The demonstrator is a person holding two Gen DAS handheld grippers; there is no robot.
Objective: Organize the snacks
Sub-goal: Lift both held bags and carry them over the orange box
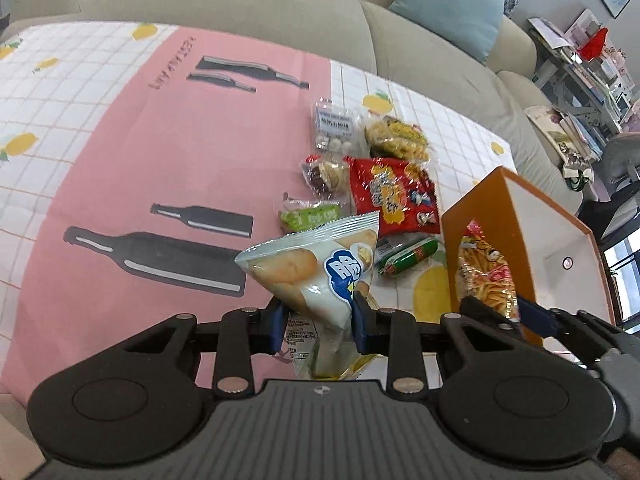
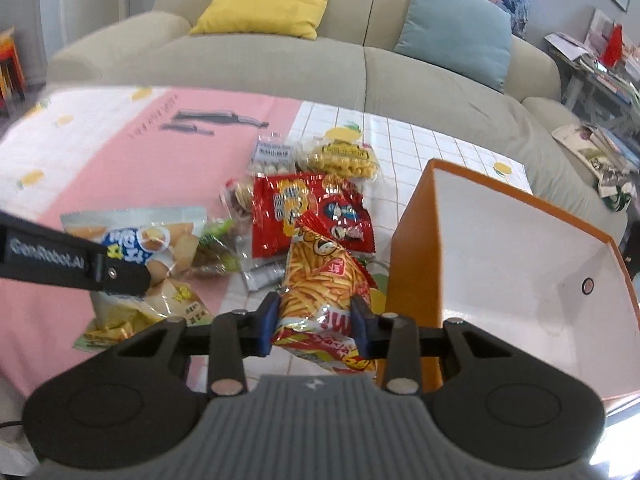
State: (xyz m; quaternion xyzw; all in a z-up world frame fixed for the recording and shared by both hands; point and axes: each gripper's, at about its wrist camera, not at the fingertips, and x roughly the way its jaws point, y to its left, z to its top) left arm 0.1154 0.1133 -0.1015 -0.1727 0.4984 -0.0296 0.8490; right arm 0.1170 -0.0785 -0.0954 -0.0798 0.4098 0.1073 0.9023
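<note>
Tilting steeply downward over the tablecloth (image 1: 120,152), the left gripper (image 1: 320,320) was seen clamped on a pale blue-and-white snack bag (image 1: 320,268), held clear of the cloth. The right gripper (image 2: 316,320), angled down likewise, was closed tight on a red-and-yellow fries packet (image 2: 324,276), raised just beside the orange box (image 2: 416,240) at the cloth's right edge. The remaining snacks, among them a red packet (image 2: 312,212), were left heaped near the cloth's middle, beside the box.
</note>
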